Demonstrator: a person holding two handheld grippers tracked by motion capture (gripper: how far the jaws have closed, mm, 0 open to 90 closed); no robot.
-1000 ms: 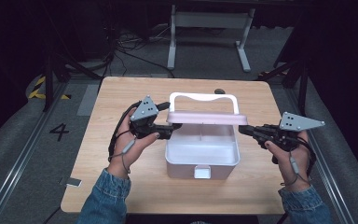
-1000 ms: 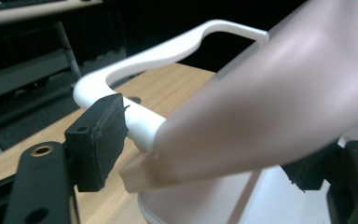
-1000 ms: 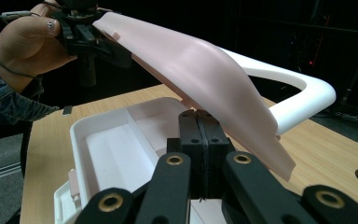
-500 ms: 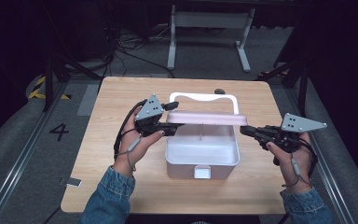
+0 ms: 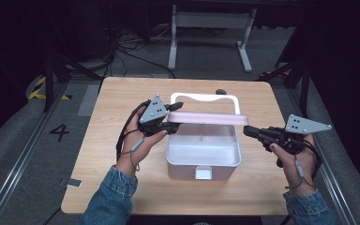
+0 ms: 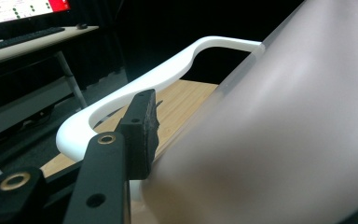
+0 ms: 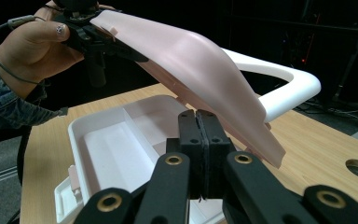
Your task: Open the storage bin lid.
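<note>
The left gripper [image 5: 172, 116] clamped the left edge of a pink lid [image 5: 211, 117], holding it raised above a white box [image 5: 203, 154]; the right gripper [image 5: 249, 131], jaws pressed together and empty, sat just beside the lid's right end. The box, with a white handle [image 5: 205, 97] behind, stood mid-table on a pale wooden table [image 5: 117, 98] with a round hole [image 5: 221, 91] near its far edge. Beyond, grey floor carried cables [image 5: 122, 44], a white frame [image 5: 210, 21], a painted "4" [image 5: 59, 132] and yellow-black tape [image 5: 38, 87], the room otherwise dark.
</note>
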